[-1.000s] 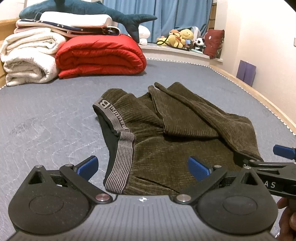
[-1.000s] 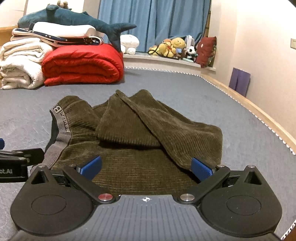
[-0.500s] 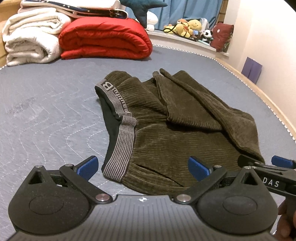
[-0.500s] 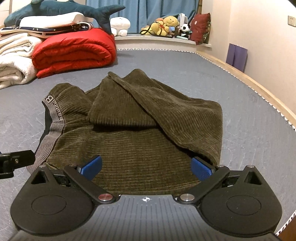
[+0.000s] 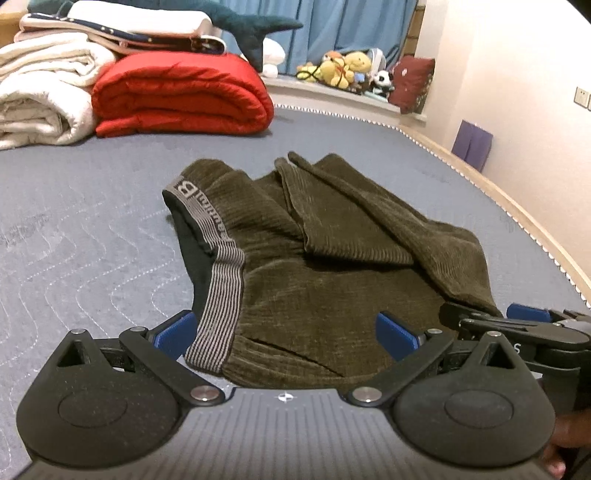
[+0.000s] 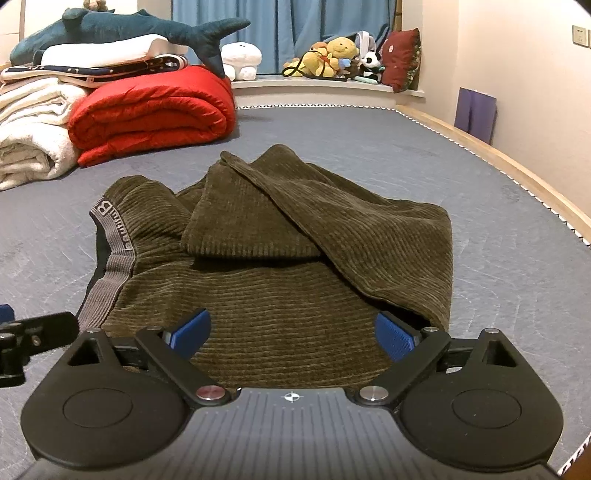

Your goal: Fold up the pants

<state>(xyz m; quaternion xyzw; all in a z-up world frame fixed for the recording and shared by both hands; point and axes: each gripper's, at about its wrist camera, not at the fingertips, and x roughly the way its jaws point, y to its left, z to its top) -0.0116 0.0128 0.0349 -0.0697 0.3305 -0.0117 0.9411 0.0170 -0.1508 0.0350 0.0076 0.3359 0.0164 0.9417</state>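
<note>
Between both open claws' blue pads, olive pants (image 6: 295, 258), mattress (image 6: 498, 258)

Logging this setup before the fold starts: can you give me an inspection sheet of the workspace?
Surface: grey quilted mattress, wooden edge on the right.
Job's things: olive corduroy pants, loosely folded, striped waistband on the left.
Clutter: red duvet, white blankets, plush shark at the far end.
Grippers: left gripper and right gripper over the pants' near edge, jaws wide, gripping nothing; the right's have just been closing slightly.
Cables: nothing seen.
Surroundings: blue curtains, soft toys on a ledge, cream wall.
</note>
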